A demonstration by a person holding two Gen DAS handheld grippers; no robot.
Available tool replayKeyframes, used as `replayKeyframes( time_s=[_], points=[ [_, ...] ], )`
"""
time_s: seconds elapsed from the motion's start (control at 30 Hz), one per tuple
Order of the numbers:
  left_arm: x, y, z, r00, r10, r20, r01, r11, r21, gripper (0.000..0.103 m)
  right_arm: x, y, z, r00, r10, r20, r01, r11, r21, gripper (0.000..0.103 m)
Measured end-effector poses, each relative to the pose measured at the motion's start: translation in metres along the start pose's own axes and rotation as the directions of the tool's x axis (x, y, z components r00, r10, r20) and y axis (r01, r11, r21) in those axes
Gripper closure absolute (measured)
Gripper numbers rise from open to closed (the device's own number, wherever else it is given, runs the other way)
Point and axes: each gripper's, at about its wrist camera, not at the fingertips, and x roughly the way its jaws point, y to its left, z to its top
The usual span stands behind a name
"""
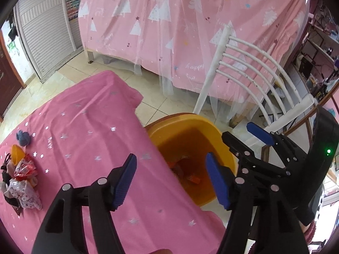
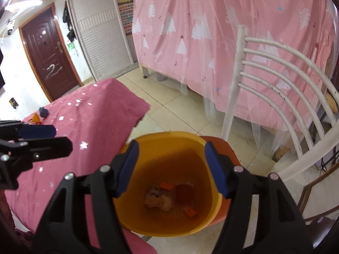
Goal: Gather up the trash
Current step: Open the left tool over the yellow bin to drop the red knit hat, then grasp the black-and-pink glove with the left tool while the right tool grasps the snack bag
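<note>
The left tongs point(image 1: 170, 182) were seen with their jaws standing wide and nothing between the blue pads point(image 1: 125, 182). They were held over the near edge of the desk point(image 1: 84, 127), which was covered by a pink cloth with silver stars, and partly over the yellow bin point(image 1: 211, 131) just beside that edge.

The right tongs point(image 2: 171, 169) were likewise spread wide and empty, and were pointed down into the mouth of the bin point(image 2: 169, 136). In the left wrist view the right tongs point(image 1: 233, 146) were seen above the far side of the bin, close to the left tongs but apart from them.

At the bottom of the bin some trash point(image 2: 163, 199) was seen: a crumpled brownish lump, with orange scraps touching it. The bin was placed on the tiled floor point(image 2: 180, 110), between the desk and a white chair point(image 2: 275, 80) with a curved slatted back.

More trash point(image 1: 23, 182) was left on the desk, well apart from the tongs, at the far left of the cloth: a heap of crumpled wrappers printed in red and white, with something dark beside it. Near the heap a small orange thing point(image 1: 18, 154) and a blue woolly lump point(image 1: 23, 137) were seen. What these were could not be told.

Behind everything a pink sheet point(image 1: 190, 31) with white trees was hung over a bed.
</note>
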Motion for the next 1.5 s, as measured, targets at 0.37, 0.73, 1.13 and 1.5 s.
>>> replayKeyframes(
  time_s=[0.37,0.73,1.13,1.5],
  points=[
    [-0.046,0.071,-0.006,0.996,0.043,0.074,-0.037,0.996,-0.087,0.041,-0.004,0.063,0.013,0.999,0.039,0.009,-0.038,0.996,-0.079,0.027],
    [-0.087,0.151,-0.027,0.989,0.101,0.111,-0.084,0.986,-0.145,0.041,0.003,0.141,0.025,0.993,0.11,-0.038,-0.115,0.979,-0.168,0.018],
    [-0.11,0.237,-0.057,0.978,0.181,0.106,-0.154,0.962,-0.224,0.041,0.012,0.22,0.016,0.973,0.193,-0.123,-0.219,0.943,-0.252,0.017],
    [-0.087,0.293,-0.074,0.981,0.189,0.045,-0.168,0.944,-0.283,0.041,0.016,0.283,0.002,0.938,0.281,-0.204,-0.335,0.886,-0.32,0.015]
  ],
)
